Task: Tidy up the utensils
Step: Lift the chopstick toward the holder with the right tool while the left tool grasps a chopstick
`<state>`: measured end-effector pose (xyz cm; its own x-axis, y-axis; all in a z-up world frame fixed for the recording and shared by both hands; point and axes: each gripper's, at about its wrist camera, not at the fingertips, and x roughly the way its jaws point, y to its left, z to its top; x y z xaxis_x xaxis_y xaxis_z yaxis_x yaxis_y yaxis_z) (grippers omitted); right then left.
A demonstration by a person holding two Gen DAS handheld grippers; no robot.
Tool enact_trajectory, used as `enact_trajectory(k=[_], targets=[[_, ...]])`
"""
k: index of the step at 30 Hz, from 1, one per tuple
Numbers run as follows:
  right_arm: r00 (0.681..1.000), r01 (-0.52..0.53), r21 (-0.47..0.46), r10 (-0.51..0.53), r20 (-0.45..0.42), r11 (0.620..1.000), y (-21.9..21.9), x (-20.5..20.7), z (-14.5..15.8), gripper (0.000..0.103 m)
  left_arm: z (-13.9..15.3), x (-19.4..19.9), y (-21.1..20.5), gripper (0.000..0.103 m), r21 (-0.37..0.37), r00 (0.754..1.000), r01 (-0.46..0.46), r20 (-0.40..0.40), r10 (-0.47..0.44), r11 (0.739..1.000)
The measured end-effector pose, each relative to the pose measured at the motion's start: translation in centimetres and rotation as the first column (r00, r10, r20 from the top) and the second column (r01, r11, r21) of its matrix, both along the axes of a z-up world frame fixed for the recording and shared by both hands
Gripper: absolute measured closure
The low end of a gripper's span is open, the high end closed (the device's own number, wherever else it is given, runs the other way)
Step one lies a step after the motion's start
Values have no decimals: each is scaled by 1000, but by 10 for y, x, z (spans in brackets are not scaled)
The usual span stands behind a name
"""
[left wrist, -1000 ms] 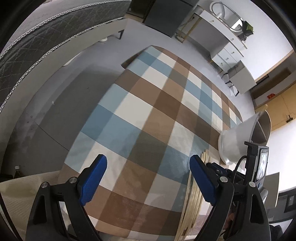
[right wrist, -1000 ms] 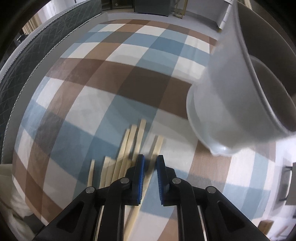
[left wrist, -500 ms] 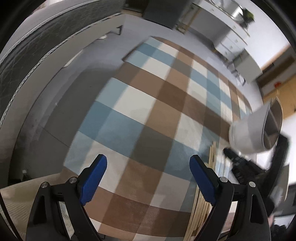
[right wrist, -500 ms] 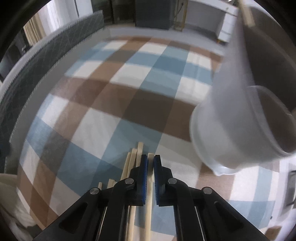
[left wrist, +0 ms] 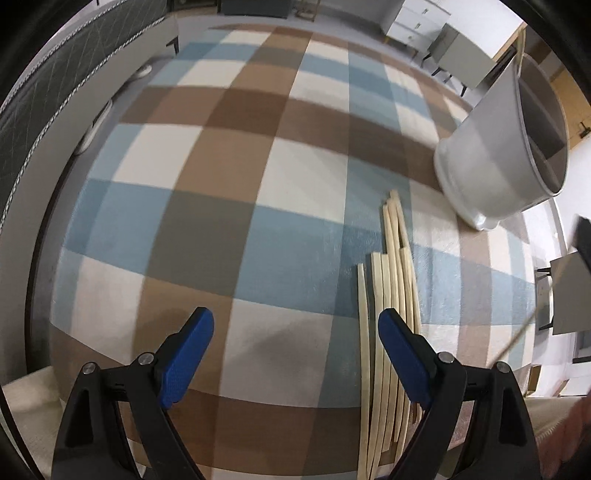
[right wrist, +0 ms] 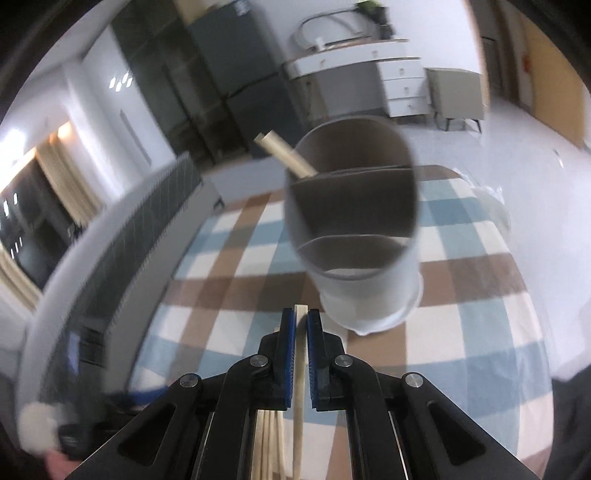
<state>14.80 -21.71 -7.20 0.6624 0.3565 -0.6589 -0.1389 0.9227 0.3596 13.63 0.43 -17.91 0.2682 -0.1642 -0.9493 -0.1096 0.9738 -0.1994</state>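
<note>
Honestly, the right gripper (right wrist: pixel 301 320) is clamped on one pale wooden chopstick (right wrist: pixel 298 406) near the divided grey plastic holder (right wrist: pixel 354 229); it could pivot and miss. The left gripper (left wrist: pixel 295 350) gapes empty beside the remaining chopsticks (left wrist: pixel 388 314).

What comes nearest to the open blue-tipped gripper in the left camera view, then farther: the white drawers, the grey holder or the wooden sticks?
From the left gripper:
1. Wooden sticks, lying on the cloth beside its right finger.
2. Grey holder, farther off at the right on the table.
3. White drawers, farthest, across the room at the top.
</note>
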Motion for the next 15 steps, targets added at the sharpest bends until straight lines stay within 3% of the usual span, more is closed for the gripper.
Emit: enact_trajectory(k=[6,12,15], targets=[[999,43,69,-45,16,997,-25,-5,0,98,-7,1,-16,17,94,1000,27,-11,-26,995],[998,34,96,-38,46,995,-41,-13,10,98,-4,0,-35,36,228,996,83,9,-87,970],[998,19,84,-25,62,996,-46,-16,13,98,-1,-1,-32,44,206,998,62,7,-65,977]])
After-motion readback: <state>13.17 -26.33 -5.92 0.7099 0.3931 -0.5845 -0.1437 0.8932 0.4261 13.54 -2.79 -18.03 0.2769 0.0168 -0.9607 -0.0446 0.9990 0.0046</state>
